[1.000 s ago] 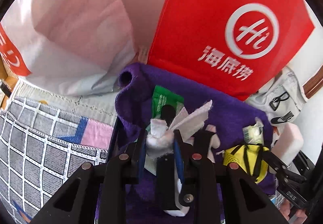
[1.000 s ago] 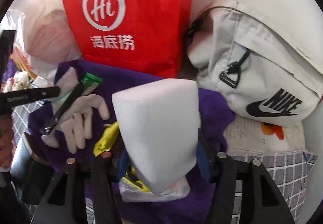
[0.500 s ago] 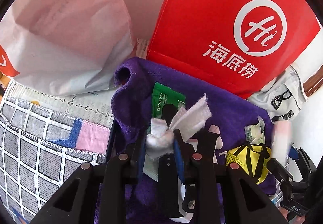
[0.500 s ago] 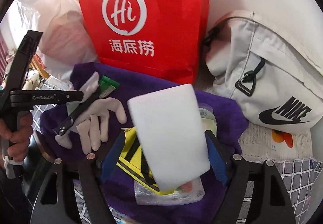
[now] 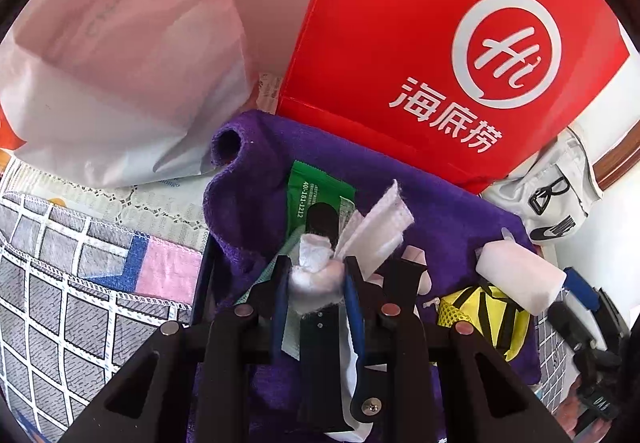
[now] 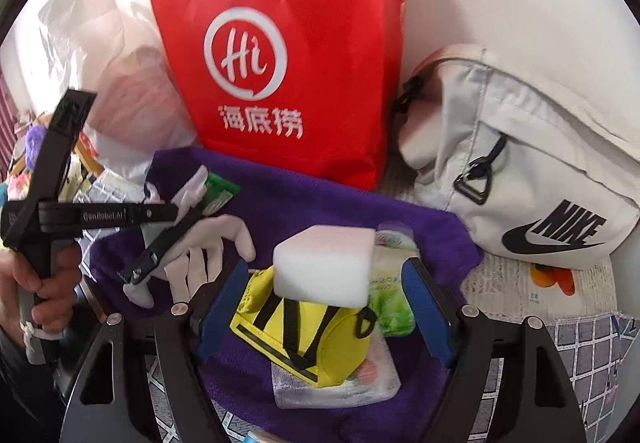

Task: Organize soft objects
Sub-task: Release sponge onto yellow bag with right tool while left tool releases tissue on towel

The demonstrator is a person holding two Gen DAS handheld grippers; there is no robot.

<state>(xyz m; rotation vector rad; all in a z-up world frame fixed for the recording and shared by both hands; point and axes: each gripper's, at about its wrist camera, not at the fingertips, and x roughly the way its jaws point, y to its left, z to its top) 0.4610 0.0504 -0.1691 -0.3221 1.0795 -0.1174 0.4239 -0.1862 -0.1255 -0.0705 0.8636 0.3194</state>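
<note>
My left gripper [image 5: 316,283] is shut on a crumpled white cloth [image 5: 372,231] and holds it just above a purple towel [image 5: 440,211]. A green packet [image 5: 316,191] lies on the towel under it. In the right wrist view my right gripper [image 6: 326,303] stands open. A white sponge block [image 6: 324,267] sits between its blue pads [image 6: 428,307] without touching them. The sponge rests on a yellow pouch [image 6: 304,335] with black straps. A white glove [image 6: 208,255] lies on the towel [image 6: 320,203] beside the left gripper [image 6: 188,203], which a hand [image 6: 44,283] holds.
A red paper bag [image 6: 280,55] stands behind the towel, and a white Nike bag [image 6: 520,171] lies to its right. A white plastic bag [image 5: 112,63] is at the back left. A clear tissue pack [image 6: 340,387] lies under the pouch. Grey checked fabric [image 5: 80,303] covers the surface.
The right gripper's jaws have widened and let go of the white sponge, which now lies lower, flat on the yellow pouch. The left gripper has kept its hold on the white cloth.
</note>
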